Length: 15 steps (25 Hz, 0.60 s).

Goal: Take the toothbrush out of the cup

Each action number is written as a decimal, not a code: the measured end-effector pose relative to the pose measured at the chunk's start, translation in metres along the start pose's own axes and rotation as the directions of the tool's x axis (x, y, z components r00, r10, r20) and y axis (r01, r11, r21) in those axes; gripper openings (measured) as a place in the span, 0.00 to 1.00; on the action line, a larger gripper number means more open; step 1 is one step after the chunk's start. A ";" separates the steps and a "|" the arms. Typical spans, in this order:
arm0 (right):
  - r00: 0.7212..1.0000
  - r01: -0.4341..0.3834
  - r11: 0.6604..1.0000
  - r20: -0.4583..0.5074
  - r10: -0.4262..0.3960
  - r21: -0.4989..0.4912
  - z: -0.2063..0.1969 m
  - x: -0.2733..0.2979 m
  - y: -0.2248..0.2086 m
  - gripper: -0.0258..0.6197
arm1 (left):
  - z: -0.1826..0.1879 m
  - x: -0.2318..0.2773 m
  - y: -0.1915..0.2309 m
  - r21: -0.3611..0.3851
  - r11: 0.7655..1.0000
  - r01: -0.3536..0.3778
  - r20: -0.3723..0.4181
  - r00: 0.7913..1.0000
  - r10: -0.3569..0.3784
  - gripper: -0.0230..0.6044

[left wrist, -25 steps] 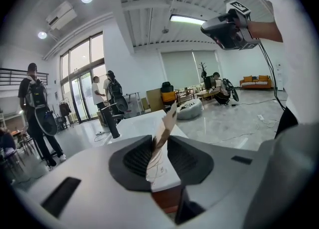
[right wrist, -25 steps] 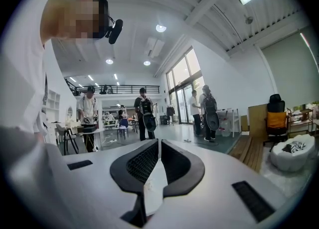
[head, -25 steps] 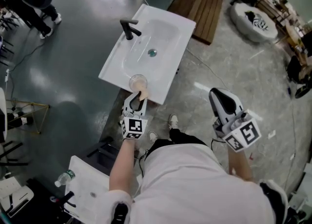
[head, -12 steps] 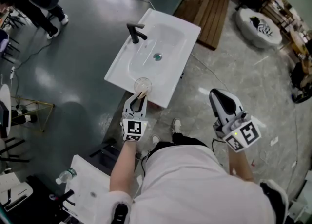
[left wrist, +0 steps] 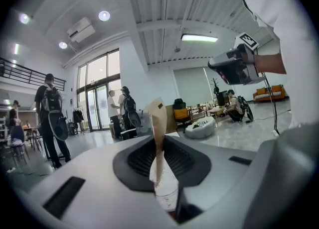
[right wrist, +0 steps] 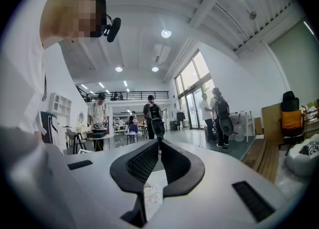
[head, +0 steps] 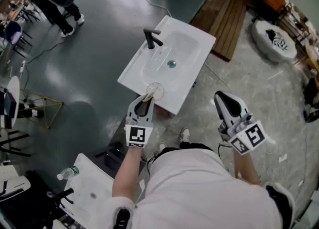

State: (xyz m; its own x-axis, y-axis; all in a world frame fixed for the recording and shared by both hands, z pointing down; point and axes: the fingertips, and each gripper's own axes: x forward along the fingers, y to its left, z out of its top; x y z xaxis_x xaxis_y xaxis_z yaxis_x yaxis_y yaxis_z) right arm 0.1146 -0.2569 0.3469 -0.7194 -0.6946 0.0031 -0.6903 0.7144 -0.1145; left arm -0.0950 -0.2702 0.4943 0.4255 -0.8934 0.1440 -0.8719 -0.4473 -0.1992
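Head view shows the left gripper (head: 145, 101) pinching the toothbrush (head: 148, 96) tight, right by the clear cup (head: 155, 90) at the front edge of the sink (head: 199, 41). The right gripper (head: 222, 97) is closed on nothing, well apart from the sink.

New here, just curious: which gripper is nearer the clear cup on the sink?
Left. The left gripper, gripping the toothbrush, is right at the cup; the right gripper is off beside the sink.
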 end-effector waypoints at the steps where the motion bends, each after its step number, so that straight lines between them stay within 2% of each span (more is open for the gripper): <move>1: 1.000 -0.008 1.000 0.003 0.008 0.001 0.001 0.002 0.001 0.11 | 0.011 -0.004 0.003 -0.003 1.000 -0.009 0.027 1.000 0.009 0.12; 5: 0.999 -0.043 0.999 0.012 0.043 0.013 0.001 0.011 0.004 0.11 | 0.060 -0.027 0.015 -0.051 0.997 -0.060 0.133 0.989 0.066 0.12; 9: 0.997 -0.082 0.996 0.015 0.081 0.019 0.001 0.019 0.009 0.11 | 0.093 -0.054 0.029 -0.081 0.990 -0.117 0.168 0.977 0.129 0.11; 15: 0.990 -0.139 0.990 0.022 0.138 0.025 0.003 0.031 0.016 0.11 | 0.123 -0.096 0.047 -0.093 0.976 -0.199 0.213 0.953 0.215 0.11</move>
State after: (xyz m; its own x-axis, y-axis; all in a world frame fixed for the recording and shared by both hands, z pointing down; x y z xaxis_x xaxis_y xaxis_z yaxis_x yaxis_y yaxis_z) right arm 0.0814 -0.2677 0.3423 -0.8061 -0.5908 -0.0347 -0.5816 0.8016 -0.1386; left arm -0.1466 -0.2106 0.3525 0.2699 -0.9563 -0.1123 -0.9579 -0.2547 -0.1328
